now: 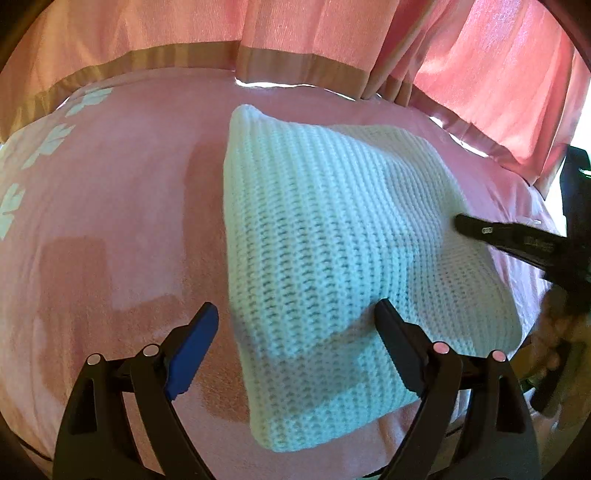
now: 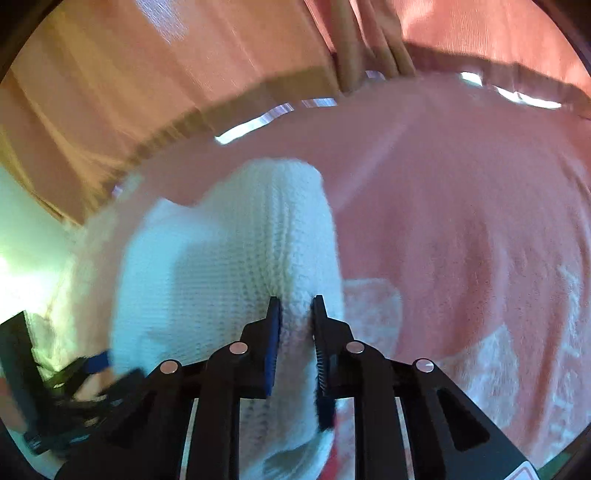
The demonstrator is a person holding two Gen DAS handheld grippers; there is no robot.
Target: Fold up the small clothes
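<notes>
One knitted garment lies on the pink bed, long axis 12-to-6. Right gripper pinches its 3 o'clock edge between its fingers; left gripper, fingers spread, straddles the 6 o'clock corner.

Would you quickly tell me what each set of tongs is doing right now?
Left tongs: open wide over the pale knitted garment, gripping nothing.
Right tongs: closed on a fold of the knitted garment.

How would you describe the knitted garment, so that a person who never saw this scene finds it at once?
Look at the pink cover below the pink curtains. On it lies the knitted garment, the only pale blue thing with a ribbed knit; the right gripper pinches one fold.
</notes>
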